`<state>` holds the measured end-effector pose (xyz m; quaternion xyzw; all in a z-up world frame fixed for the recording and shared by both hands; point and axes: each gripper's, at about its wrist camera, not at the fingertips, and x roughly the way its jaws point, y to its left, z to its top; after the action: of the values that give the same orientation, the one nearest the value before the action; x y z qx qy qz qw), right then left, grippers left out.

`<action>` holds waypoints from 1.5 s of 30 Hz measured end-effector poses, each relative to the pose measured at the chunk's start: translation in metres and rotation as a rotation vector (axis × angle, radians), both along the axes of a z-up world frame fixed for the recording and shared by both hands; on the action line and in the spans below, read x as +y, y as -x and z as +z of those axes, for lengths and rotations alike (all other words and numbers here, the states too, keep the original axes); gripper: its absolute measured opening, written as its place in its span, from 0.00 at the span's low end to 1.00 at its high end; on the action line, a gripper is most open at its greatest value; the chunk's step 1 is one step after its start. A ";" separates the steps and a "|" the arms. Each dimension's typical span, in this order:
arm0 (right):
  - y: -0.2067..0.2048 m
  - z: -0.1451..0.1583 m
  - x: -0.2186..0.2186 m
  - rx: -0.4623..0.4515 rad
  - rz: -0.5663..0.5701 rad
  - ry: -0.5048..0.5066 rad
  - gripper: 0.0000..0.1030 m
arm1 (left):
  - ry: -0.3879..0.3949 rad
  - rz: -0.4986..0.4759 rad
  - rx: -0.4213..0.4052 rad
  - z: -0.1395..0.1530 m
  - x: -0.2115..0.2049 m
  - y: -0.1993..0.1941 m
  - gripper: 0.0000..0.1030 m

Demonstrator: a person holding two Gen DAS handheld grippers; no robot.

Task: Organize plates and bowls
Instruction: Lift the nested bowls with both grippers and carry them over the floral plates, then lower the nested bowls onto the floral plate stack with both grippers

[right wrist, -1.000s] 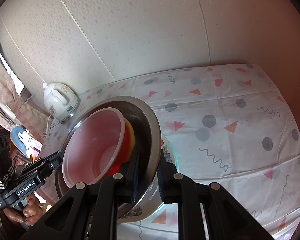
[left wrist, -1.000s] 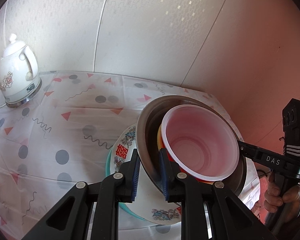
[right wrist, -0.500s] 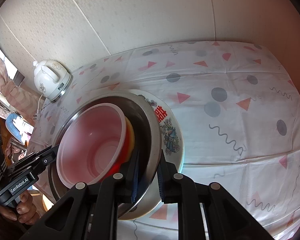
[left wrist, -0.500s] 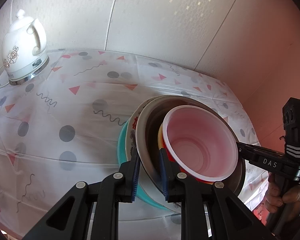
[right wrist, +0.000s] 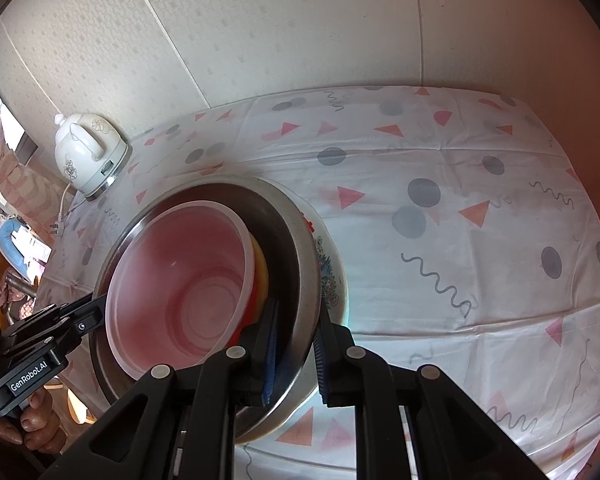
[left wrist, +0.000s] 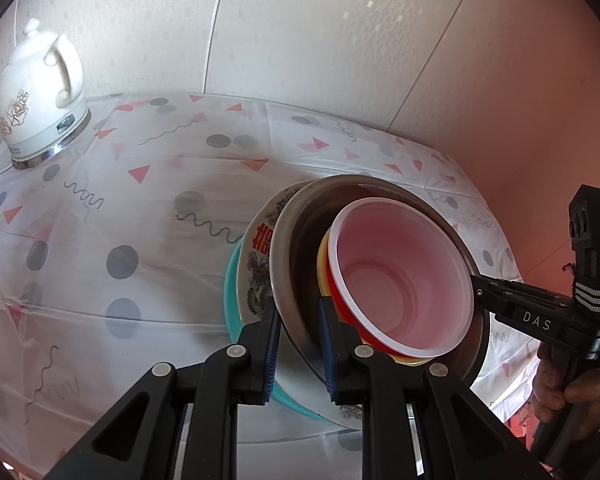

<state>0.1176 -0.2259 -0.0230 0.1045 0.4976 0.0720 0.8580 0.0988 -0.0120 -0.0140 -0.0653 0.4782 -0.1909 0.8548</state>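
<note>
A steel bowl (left wrist: 306, 236) holds a yellow bowl (left wrist: 323, 256), a red bowl (left wrist: 342, 304) and a translucent pink-white plastic bowl (left wrist: 400, 280) nested inside. My left gripper (left wrist: 299, 316) is shut on the steel bowl's near rim. My right gripper (right wrist: 296, 320) is shut on the opposite rim of the steel bowl (right wrist: 290, 240). Directly below lies a patterned plate (left wrist: 256, 264) with a red character, on a teal plate (left wrist: 230, 300). Whether the bowl touches the plate is hidden. The right gripper (left wrist: 478, 286) also shows in the left wrist view.
A white floral kettle (left wrist: 40, 96) stands at the table's far left by the wall. The patterned tablecloth (right wrist: 440, 240) spreads to the right of the stack. A person's hand (left wrist: 560, 392) grips the right handle. Clutter (right wrist: 16, 248) lies beyond the table's left edge.
Both grippers have sunk with the steel bowl stack, which now sits much closer over the patterned plate. The grip on both rims is the same.
</note>
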 end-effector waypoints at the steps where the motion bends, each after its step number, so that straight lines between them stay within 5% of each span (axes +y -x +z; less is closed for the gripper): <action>1: 0.000 -0.001 0.001 0.001 0.002 0.003 0.15 | -0.003 0.002 0.001 0.000 0.000 0.000 0.18; 45: 0.007 -0.005 0.007 0.021 0.005 -0.026 0.18 | 0.001 0.032 -0.016 0.007 0.004 0.013 0.19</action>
<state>0.1104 -0.2187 -0.0280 0.1153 0.5060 0.0794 0.8511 0.0855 -0.0079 -0.0075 -0.0716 0.4702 -0.1780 0.8615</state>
